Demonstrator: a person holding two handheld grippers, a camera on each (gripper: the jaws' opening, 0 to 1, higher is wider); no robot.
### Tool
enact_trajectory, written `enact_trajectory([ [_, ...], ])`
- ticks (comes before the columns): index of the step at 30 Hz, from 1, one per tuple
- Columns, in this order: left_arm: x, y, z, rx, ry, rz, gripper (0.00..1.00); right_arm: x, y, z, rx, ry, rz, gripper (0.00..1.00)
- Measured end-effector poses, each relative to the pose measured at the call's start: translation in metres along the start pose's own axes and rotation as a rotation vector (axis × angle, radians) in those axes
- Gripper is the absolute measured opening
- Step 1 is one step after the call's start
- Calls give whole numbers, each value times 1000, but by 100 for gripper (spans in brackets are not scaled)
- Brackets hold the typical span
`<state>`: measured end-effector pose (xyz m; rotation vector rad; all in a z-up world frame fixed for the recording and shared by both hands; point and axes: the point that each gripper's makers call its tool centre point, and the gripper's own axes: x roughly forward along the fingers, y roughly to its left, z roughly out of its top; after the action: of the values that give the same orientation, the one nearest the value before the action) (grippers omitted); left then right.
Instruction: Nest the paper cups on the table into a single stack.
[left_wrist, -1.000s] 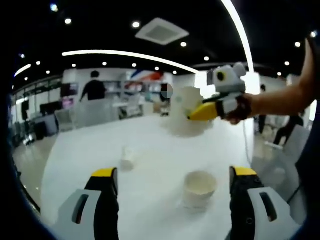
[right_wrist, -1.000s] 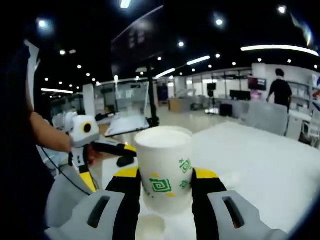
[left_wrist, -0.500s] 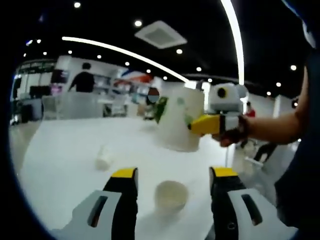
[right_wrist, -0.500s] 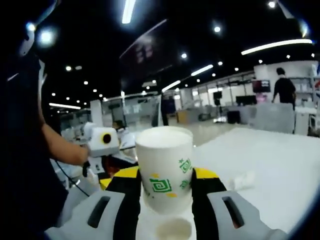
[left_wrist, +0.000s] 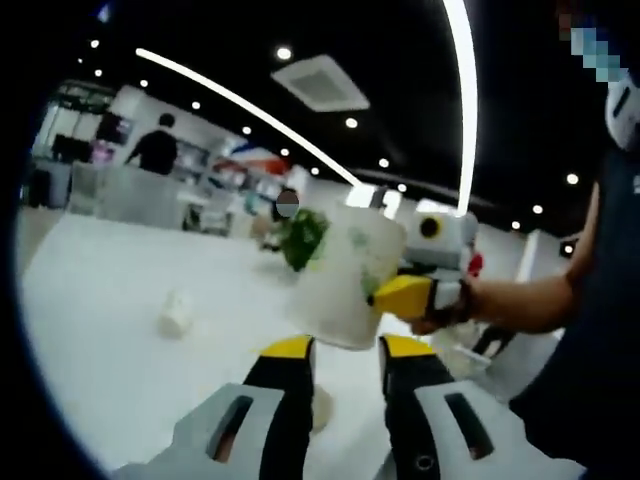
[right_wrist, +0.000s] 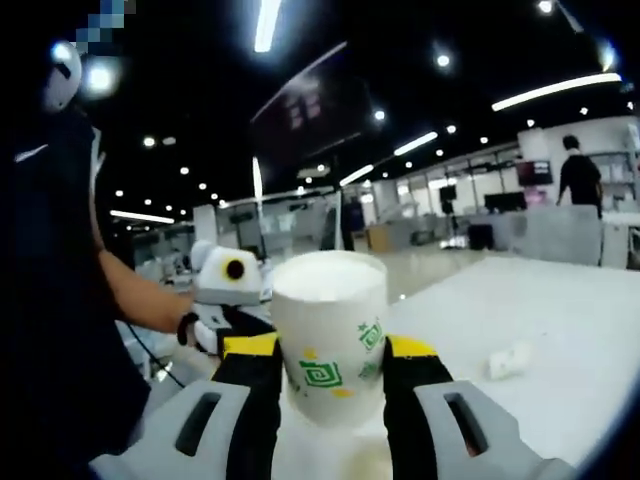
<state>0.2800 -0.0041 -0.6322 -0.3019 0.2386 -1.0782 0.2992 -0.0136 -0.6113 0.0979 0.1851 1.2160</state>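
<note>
Right gripper view: we see the white bench (right_wrist: 560, 330), then our right tongs (right_wrist: 330, 365) clamped on an upright paper cup (right_wrist: 330, 335). Left tongs (left_wrist: 345, 360) nearly together around another cup (left_wrist: 322, 408); a third cup (left_wrist: 176, 313) lies toppled.

cup on the table (left_wrist: 319, 408): a white paper cup, mostly hidden between the left hand-held gripper (left_wrist: 345, 365) jaws.
held cup (right_wrist: 330, 338): white paper cup with green print; its base is hidden behind the right hand-held gripper (right_wrist: 330, 372).
lying cup (left_wrist: 176, 312): small, white, blurred, on the white table (left_wrist: 90, 330).
background people: too small to tell.
</note>
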Motion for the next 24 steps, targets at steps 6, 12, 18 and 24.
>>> enact_trajectory([
  [6, -5, -1, 1, -63, 0, -30, 11, -1, 3, -3, 23, -10, 14, 36],
  [12, -6, -5, 14, -99, -48, -70, 11, -1, 7, -2, 37, -12, 35, 36],
  [18, -10, -13, 21, -77, -37, -130, 4, -3, 7, -6, 40, 11, 51, 37],
  [24, -12, -28, 28, -21, 10, -184, 0, -7, 11, -10, 32, 48, 67, 38],
])
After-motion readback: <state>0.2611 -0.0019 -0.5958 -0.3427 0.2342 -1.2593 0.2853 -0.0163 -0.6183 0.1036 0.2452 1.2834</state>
